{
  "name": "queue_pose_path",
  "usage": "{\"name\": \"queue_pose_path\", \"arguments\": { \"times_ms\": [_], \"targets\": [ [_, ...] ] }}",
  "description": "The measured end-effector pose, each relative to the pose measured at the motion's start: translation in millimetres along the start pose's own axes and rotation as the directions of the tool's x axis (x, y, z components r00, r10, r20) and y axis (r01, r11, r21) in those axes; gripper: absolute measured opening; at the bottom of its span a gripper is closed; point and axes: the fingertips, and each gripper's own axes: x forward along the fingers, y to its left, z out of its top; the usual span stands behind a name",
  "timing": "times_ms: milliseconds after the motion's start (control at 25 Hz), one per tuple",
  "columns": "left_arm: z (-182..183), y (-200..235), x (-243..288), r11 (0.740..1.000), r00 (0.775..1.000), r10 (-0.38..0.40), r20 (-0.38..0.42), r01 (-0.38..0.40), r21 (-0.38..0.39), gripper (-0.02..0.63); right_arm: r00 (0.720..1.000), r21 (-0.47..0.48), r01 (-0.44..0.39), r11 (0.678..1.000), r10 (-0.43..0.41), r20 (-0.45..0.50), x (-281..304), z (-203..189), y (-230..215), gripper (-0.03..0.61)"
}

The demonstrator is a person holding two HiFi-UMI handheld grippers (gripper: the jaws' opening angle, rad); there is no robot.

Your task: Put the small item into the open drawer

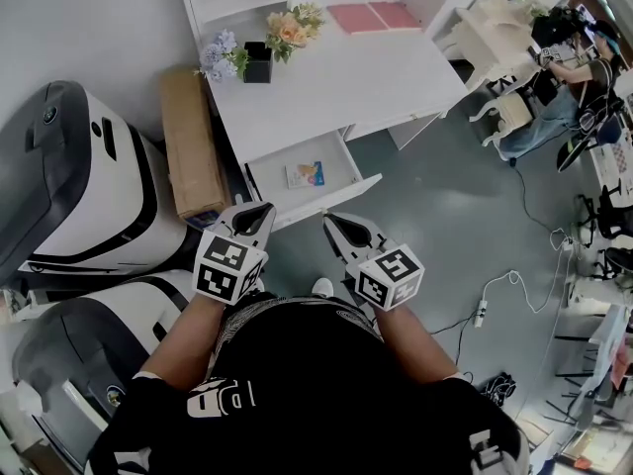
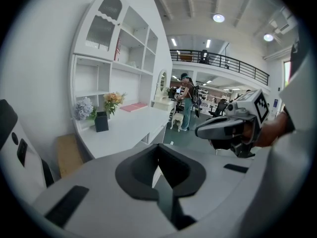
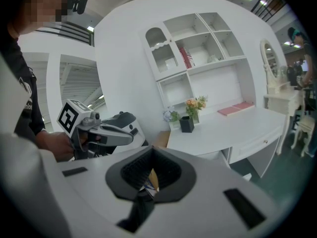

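Head view, centre: left gripper [image 1: 259, 213] and right gripper [image 1: 333, 223] closed, empty, near open drawer [image 1: 269, 174]; risk of bumping it, jolting small item [image 1: 306, 174].

The worktop [image 1: 346, 77] and drawer [image 1: 341, 166] look smooth and white-painted, with a soft sheen. The box [image 1: 193, 146] is matt brown cardboard. The floor [image 1: 445, 206] is faintly glossy grey-green.

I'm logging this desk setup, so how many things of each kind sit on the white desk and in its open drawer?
Pink pads: 2
Flower bunches: 2
Black holder: 1
Small packet in the drawer: 1
Total: 6
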Motion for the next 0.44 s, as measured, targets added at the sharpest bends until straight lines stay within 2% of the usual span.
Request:
{"name": "queue_pose_path", "arguments": {
  "times_ms": [440],
  "targets": [
    [0.7, 2.9, 0.8, 1.000, 1.000, 0.004, -0.003, -0.004, -0.003, 0.014, 1.000, 0.000, -0.004, 1.000, 0.004, -0.006, 3.2, -0.6, -1.3, 0.006]
  ]
}}
